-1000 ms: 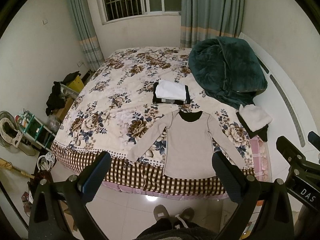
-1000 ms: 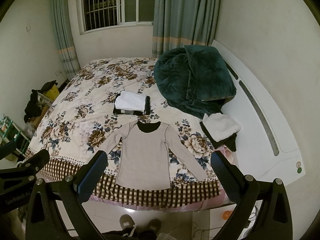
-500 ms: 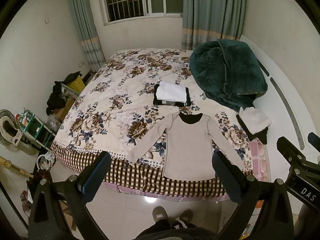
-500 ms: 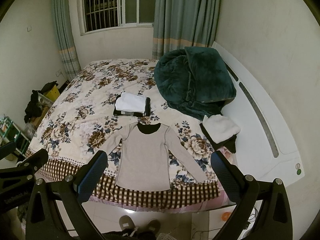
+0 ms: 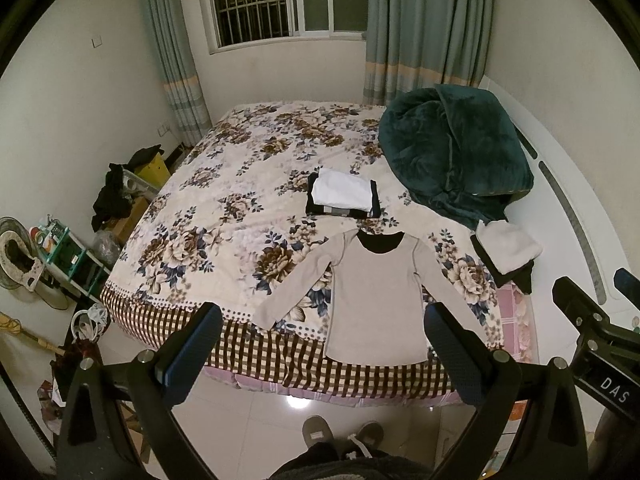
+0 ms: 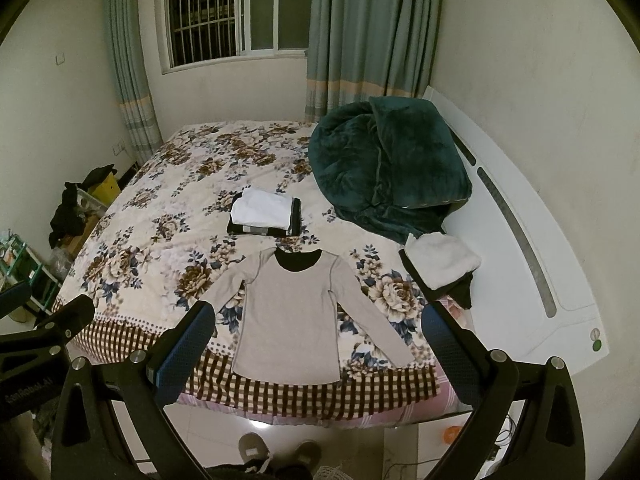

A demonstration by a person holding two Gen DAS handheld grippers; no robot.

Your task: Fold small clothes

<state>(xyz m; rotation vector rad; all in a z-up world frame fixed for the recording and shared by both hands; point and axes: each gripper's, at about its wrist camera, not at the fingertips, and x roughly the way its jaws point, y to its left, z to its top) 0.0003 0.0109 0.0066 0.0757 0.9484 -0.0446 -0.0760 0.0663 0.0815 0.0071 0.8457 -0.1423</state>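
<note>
Since a moment ago almost nothing has moved; the bed is only sitting a tiny bit lower in both views, as if the person is lifting the tools a little. The clothes are lying just where they were.

Nearest of all, the person's two slippers (image 5: 340, 436) are standing on the shiny floor (image 5: 256, 412), right by the foot of the bed. The left gripper (image 5: 322, 336) and the right gripper (image 6: 316, 334) are both hanging up high over that floor. Their jaws are spread wide and are holding nothing. I think they are waiting wide like this so each one is ready to pinch a bit of cloth.

A little farther, the grey long-sleeved top (image 5: 374, 292) is lying flat on the near edge of the bed (image 5: 208, 216), with its bottom hem hanging just over the checked border. Its sleeves are spread out to the left and right, and its dark neck is pointing away. It is probably laid out like this so it is easy to fold.

Just past its neck, a folded pile (image 5: 342, 196) with white on top is sitting in the middle of the bed. It looks like the finished pile. To the right, another small pile (image 5: 508, 248), white over black, is resting at the bed's right edge.

Farthest back on the right, a big green blanket (image 5: 452, 160) is bunched up, out of the way.
</note>
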